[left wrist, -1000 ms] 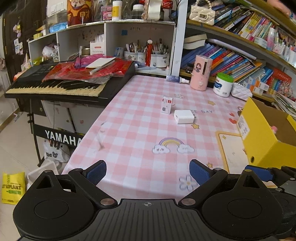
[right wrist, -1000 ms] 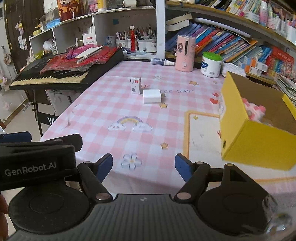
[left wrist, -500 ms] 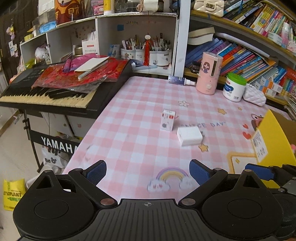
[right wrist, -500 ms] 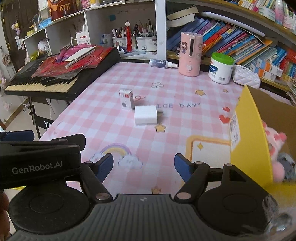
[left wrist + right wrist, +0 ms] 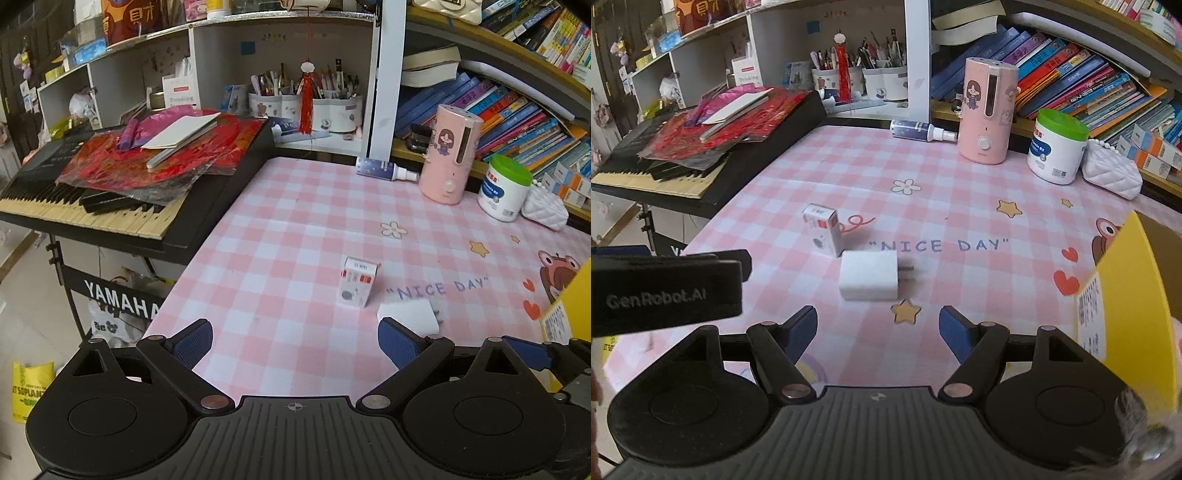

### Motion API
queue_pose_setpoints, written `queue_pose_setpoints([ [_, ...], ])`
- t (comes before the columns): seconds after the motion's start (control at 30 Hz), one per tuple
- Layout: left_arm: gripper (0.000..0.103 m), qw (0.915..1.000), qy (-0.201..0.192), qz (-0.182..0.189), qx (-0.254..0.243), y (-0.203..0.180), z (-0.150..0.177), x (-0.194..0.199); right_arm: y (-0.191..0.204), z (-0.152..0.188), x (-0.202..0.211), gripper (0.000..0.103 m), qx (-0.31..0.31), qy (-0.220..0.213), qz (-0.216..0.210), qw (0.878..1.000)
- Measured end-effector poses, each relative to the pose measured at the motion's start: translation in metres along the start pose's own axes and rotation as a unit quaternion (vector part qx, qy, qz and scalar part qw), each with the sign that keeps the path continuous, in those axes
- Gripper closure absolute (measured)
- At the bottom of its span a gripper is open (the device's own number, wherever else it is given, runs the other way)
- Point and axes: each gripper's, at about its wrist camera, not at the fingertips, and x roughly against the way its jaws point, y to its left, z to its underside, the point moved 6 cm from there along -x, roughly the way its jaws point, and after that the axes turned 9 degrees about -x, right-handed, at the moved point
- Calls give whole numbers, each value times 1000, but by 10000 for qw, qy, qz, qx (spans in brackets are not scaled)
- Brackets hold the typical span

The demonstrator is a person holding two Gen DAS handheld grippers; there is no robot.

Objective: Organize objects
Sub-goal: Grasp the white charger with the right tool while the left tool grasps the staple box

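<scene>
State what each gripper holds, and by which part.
Nothing. The left gripper and right gripper are both open and empty; charger and small box lie untouched.

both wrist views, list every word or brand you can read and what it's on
"NICE DAY": printed on the pink checked tablecloth
"YAMAHA": white letters on the keyboard stand
"GenRobot.AI": on the left gripper body, seen from the right wrist
Too small or blurred: small upright box, white tub label, yellow box sticker, book spines

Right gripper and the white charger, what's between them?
Nothing but bare checked tablecloth. In the right wrist view the open right gripper faces the white charger, a printed star beside the gap.
</scene>
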Motion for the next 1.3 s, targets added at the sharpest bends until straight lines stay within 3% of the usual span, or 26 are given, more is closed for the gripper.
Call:
queue_pose_setpoints([
  [0.5,6,9998,173,29,-45,-1,-25,-50,7,-15,-85,33,139,151,64,9998],
  [0.63,6,9997,224,115,-78,-7,-29,-61,6,-10,-96,36,121,295,48,9995],
  [0.87,6,9986,294,405,-186,-23,-34,-78,5,-12,-97,39,313,171,-8,9994],
  [0.97,7,9982,318,467,-218,-30,-36,-86,-1,-9,-87,39,426,235,194,9986],
  [1.17,24,9966,462,453,-501,-48,-33,-109,-22,-2,-64,40,373,335,352,9981],
  [1.23,35,9961,516,440,-570,-52,-30,-115,-28,-2,-58,40,358,312,405,9981],
  [1.3,55,9956,597,450,-566,-54,-27,-120,-34,-1,-53,40,311,287,443,9981],
])
